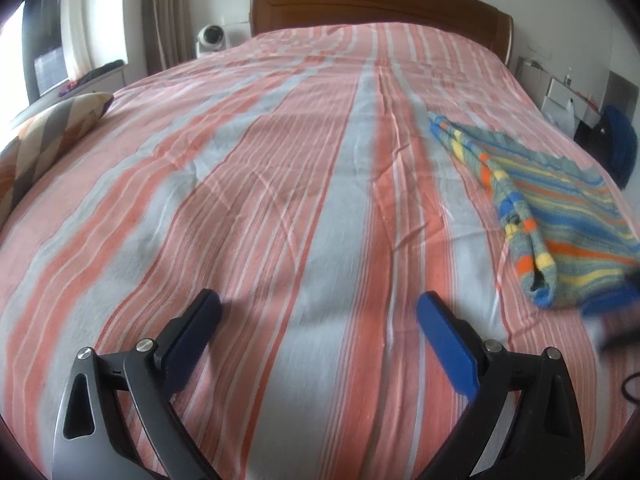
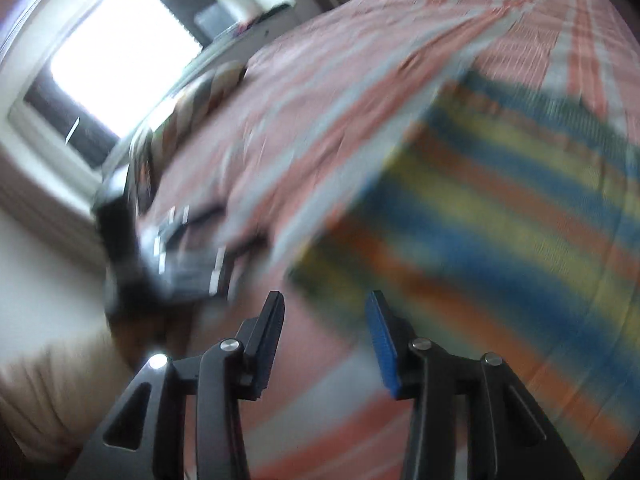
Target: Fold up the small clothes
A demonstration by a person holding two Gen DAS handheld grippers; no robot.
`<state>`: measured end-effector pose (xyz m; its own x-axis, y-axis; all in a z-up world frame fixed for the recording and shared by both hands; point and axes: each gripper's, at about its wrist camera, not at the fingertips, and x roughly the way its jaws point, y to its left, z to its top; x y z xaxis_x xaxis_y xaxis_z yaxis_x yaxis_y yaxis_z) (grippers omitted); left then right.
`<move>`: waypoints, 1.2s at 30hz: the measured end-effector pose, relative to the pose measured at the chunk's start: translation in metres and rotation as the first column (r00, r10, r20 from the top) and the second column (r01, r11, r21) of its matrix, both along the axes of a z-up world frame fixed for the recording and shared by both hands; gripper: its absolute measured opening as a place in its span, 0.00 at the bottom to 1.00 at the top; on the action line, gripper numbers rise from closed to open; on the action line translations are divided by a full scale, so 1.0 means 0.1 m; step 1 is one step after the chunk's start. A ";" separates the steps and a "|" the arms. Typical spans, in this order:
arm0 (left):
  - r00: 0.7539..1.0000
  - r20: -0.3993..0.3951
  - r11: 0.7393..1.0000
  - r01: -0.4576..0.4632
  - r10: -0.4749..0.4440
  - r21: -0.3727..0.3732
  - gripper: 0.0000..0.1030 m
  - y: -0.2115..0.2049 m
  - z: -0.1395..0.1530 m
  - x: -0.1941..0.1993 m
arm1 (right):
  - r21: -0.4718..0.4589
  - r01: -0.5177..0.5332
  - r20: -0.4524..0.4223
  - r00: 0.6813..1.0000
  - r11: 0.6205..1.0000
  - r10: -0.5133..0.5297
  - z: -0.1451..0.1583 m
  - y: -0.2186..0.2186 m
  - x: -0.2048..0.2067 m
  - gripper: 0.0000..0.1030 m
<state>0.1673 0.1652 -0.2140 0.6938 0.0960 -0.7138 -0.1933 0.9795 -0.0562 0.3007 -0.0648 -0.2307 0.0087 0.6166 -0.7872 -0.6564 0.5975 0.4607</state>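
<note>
A folded knitted garment (image 1: pixel 560 208) with blue, yellow, orange and green stripes lies on the right side of the bed. My left gripper (image 1: pixel 318 306) is open and empty, low over the striped bedsheet (image 1: pixel 280 184), well left of the garment. In the blurred right wrist view the garment (image 2: pixel 500 216) fills the right half. My right gripper (image 2: pixel 326 306) is open and empty, just off the garment's near left corner. The left gripper (image 2: pixel 176 248) shows as a dark blur at the left.
A wooden headboard (image 1: pixel 380 4) stands at the far end. A patterned pillow (image 1: pixel 48 136) lies at the left edge. A white camera (image 1: pixel 212 38) sits by the curtain. A bright window (image 2: pixel 120 44) is on the left. Clutter (image 1: pixel 580 100) stands right of the bed.
</note>
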 end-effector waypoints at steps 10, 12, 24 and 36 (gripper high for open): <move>0.999 -0.044 0.999 -0.015 0.017 0.034 0.97 -0.03 0.05 0.04 | -0.017 0.204 0.243 0.951 0.979 -0.193 0.37 -1.44 -1.29 0.69; 0.995 -0.056 0.995 -0.074 0.078 0.069 0.95 -0.07 0.13 0.00 | -0.066 0.356 0.349 0.884 0.932 -0.312 0.40 -1.92 -1.43 0.74; 0.808 -0.011 0.796 0.583 -0.589 0.161 0.93 -3.00 0.70 -0.09 | 0.116 0.843 0.295 0.475 0.525 -0.829 0.34 -3.83 -1.69 0.76; 0.757 -0.134 0.711 0.649 -0.639 0.271 0.13 -4.44 0.16 0.55 | 0.124 0.740 0.191 0.636 0.661 -0.747 0.40 -4.12 -0.87 0.76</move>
<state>0.2218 -0.2792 -0.1979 0.6432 -0.1665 -0.7474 0.4934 0.8365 0.2383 0.2137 -0.4768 -0.1906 0.6341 0.3524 -0.6883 -0.0767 0.9144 0.3975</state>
